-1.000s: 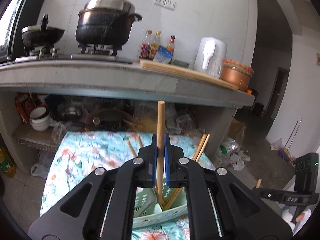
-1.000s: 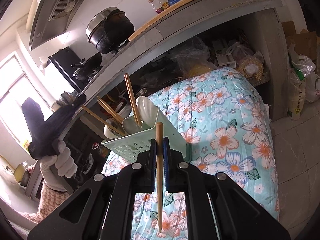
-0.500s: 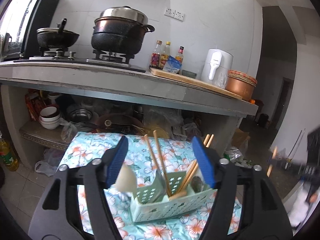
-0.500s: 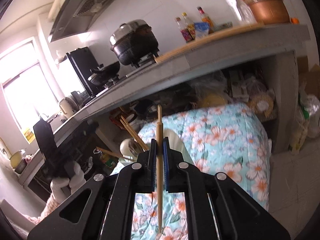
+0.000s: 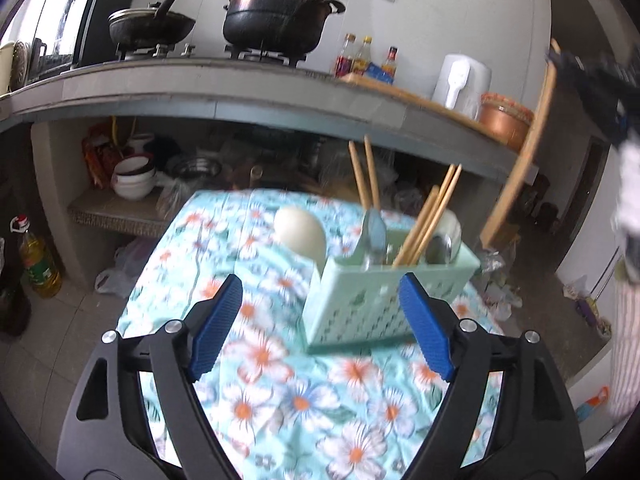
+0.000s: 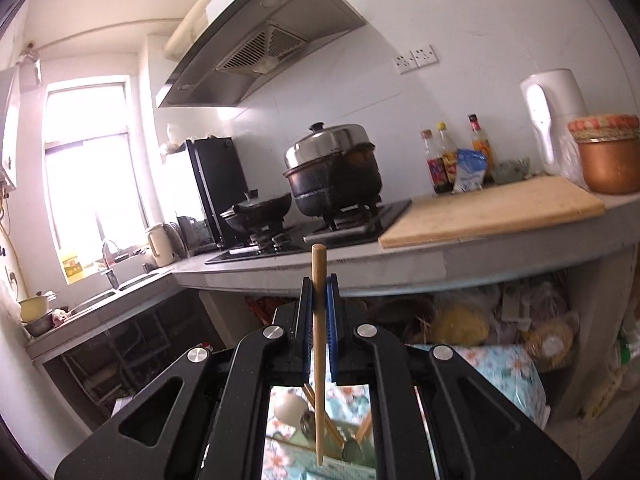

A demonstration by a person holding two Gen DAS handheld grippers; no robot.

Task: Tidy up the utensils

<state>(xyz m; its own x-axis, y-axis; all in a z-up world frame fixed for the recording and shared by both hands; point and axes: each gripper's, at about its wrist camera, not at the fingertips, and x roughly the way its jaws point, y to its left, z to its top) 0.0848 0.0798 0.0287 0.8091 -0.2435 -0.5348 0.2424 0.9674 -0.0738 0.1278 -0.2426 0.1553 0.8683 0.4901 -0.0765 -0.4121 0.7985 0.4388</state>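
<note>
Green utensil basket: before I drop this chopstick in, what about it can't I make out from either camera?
- Green utensil basket, left wrist view: motion blur smears it; any dividers and free slots are unreadable.
- Same basket, right wrist view: only a sliver shows through the right hand-held gripper frame; its body hides the rest.
- Chopstick tip: whether it is over the basket opening cannot be told.
- Spoons: count unclear, blurred and overlapping.
</note>
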